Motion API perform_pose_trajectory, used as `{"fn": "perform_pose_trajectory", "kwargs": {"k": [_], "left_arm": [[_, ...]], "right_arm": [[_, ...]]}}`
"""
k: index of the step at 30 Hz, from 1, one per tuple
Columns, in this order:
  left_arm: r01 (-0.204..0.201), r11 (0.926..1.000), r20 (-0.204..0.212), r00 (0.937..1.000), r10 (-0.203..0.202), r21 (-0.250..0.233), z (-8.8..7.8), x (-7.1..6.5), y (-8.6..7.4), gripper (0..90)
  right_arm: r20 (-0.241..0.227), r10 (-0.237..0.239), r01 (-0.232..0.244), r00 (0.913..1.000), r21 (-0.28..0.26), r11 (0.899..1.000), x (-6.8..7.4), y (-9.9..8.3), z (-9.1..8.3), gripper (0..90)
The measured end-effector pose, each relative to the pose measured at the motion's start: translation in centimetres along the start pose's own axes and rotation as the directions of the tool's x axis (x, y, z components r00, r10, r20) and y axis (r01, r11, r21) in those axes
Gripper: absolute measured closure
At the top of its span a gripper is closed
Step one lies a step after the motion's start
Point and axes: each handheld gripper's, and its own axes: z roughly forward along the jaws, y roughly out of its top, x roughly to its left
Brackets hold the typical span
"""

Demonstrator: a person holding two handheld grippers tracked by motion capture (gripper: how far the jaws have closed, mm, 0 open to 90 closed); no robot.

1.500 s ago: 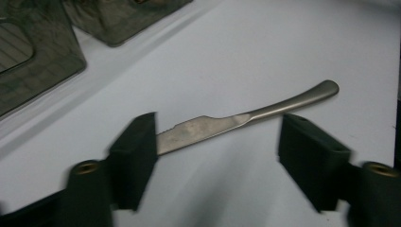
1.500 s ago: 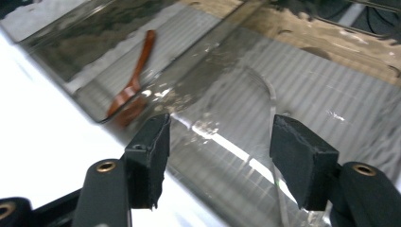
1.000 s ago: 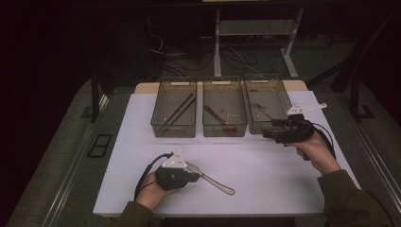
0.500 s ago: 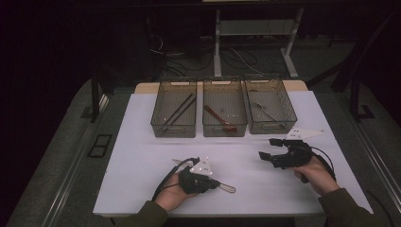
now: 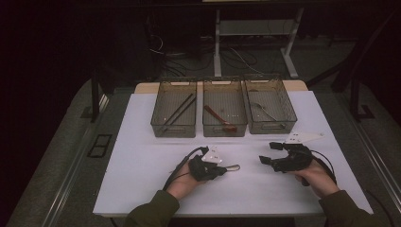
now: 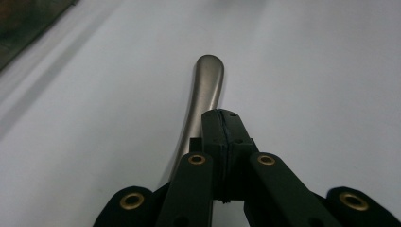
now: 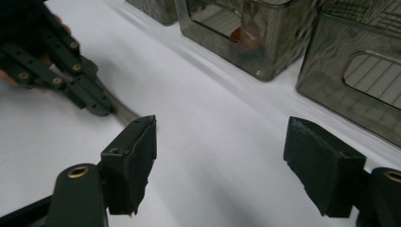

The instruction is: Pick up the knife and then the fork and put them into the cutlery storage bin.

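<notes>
High view puts the left gripper low on the white table, near the middle of its front edge, with its jaws clamped on a metal utensil whose rounded handle end sticks out to the right, lying flat on the table top. The left gripper view confirms it: the two black jaws are pressed together over the steel handle, whose tip runs forward beyond them on the white surface. Which kind of utensil it is cannot be told, since its working end is hidden under the gripper.

The right gripper is held just above the table toward the front right corner, well apart from the utensil, with its jaws wide apart and nothing between them. The right gripper view shows both pads spread over bare table, and farther off the left gripper holding the utensil.

Three wire-mesh bins stand in a row toward the table's back edge. The left bin holds dark chopsticks, the middle bin holds a reddish-brown spoon, and the right bin holds a metal utensil.
</notes>
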Motion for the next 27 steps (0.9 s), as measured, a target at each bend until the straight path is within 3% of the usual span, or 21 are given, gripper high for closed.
{"fn": "perform_pose_trajectory", "kwargs": {"k": [4, 5, 8, 12, 19, 27], "left_arm": [[0.028, 0.9992, -0.004, 0.9996, -0.028, -0.029, 0.0, 0.3, 0.2, 88.7], [0.015, 0.9997, 0.000, 0.9999, -0.015, -0.021, -0.6, 0.6, 0.2, 87.1], [0.052, 0.9978, -0.018, 0.9985, -0.053, -0.041, -1.9, 1.3, -0.1, 77.5], [0.079, 0.9958, 0.014, 0.9968, -0.079, -0.045, -3.2, 2.7, -1.0, 70.0], [0.050, 0.9986, 0.048, 0.9976, -0.051, 0.018, -2.6, 3.1, -1.9, 69.6], [0.019, 0.9998, 0.056, 0.9982, -0.019, 0.011, -2.4, 2.9, -2.1, 76.5]], "right_arm": [[-0.011, -0.007, 0.007, 0.9999, 0.008, 1.000, 0.1, -0.1, 0.1, 25.6], [-0.014, -0.009, 0.009, 0.9999, 0.008, 1.000, 0.1, -0.1, 0.1, 25.6], [-0.023, -0.011, 0.011, 0.9997, -0.002, 1.000, 0.0, -0.1, 0.0, 25.6], [-0.035, -0.010, 0.010, 0.9993, 0.003, 1.000, 0.0, -0.1, 0.0, 25.6], [-0.041, -0.009, 0.009, 0.9991, 0.007, 1.000, -0.1, -0.1, 0.1, 25.6], [-0.054, -0.006, 0.006, 0.9985, 0.007, 1.000, -0.2, -0.2, 0.1, 25.6]]}}
